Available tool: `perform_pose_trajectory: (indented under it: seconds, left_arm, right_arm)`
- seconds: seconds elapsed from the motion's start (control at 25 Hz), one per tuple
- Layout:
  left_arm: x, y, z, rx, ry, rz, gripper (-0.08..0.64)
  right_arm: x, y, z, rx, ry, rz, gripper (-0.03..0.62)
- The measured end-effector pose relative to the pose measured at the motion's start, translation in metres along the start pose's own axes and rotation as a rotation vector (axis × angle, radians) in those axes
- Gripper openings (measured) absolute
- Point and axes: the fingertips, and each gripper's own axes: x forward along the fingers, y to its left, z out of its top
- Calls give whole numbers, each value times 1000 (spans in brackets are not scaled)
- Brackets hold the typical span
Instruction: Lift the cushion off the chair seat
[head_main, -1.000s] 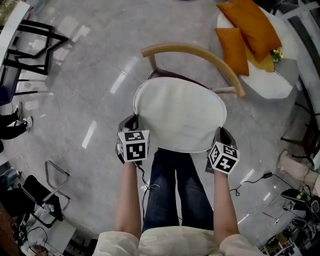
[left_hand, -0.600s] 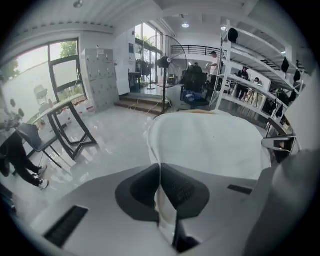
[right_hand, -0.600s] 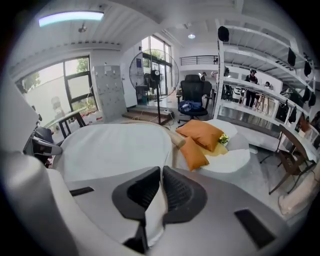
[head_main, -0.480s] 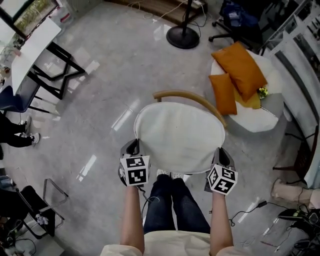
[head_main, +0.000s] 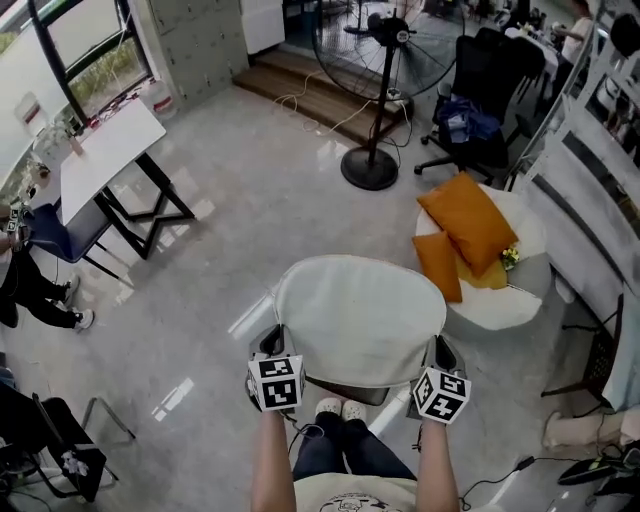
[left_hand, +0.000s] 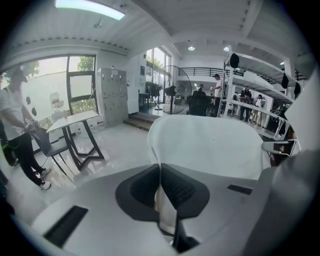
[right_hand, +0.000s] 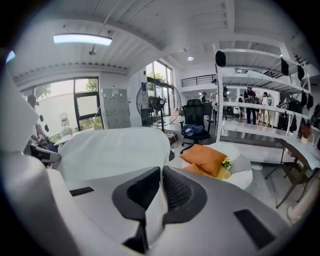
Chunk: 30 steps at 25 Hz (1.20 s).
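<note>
1. We hold the cushion (head_main: 360, 315) raised and spread wide in front of us. By our reading it is off the chair seat, which it hides from the head view.
2. The left tongs (head_main: 270, 350) are pressed together on the cushion's near left edge, with white fabric pinched between the pads. The right tongs (head_main: 440, 358) pinch its near right edge the same way.
3. We judge that gripping two opposite sides shares the weight and keeps the soft pad flat, so it does not fold or sag.
4. We count one white cushion and two tongs. Farther off are two orange pillows (head_main: 478, 222) on one round white seat (head_main: 500, 305), and one standing fan (head_main: 368, 170).
</note>
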Motion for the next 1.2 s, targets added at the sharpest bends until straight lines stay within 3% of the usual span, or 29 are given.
perform_pose_trajectory:
  seconds: [0.52,0.84,1.2]
  left_arm:
    - [-86,-10,91,13,-179,28,25]
    - [-124,-16,113,11,-275,40,25]
    - [-160,-12,129,19,-347,91,25]
  right_arm:
    - [-62,2,100,13,-181,46,37]
    - [-93,1,141,-7,-287,81,36]
    - [-113,8,160,-38,-357,119,37]
